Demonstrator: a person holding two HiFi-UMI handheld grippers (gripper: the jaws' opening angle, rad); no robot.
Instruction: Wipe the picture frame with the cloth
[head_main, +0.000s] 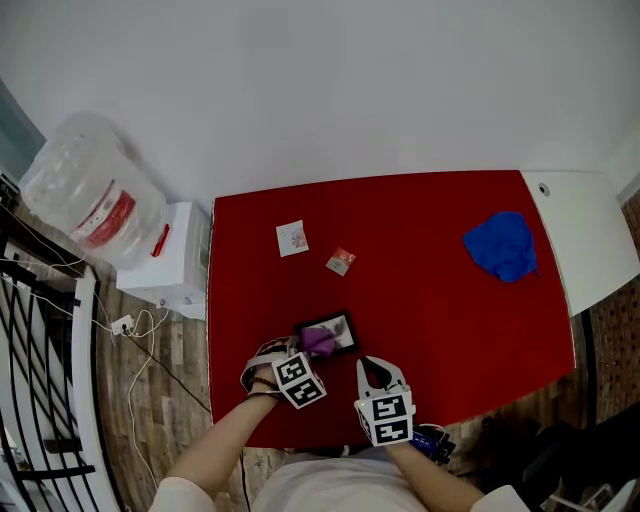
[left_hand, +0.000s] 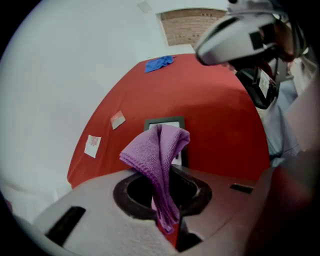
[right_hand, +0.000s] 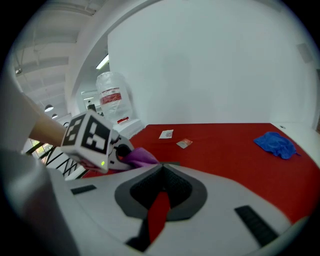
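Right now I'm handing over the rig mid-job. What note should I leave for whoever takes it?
Left hand-held gripper: shut on the purple cloth, which sits over the left part of the frame; contact can't be confirmed.
Right hand-held gripper: shut, empty, just right of the frame.
Frame: flat on the red table, near its front edge.
Done: cloth gripped and at the frame.
Left: wipe across the frame; how much is already wiped doesn't show.
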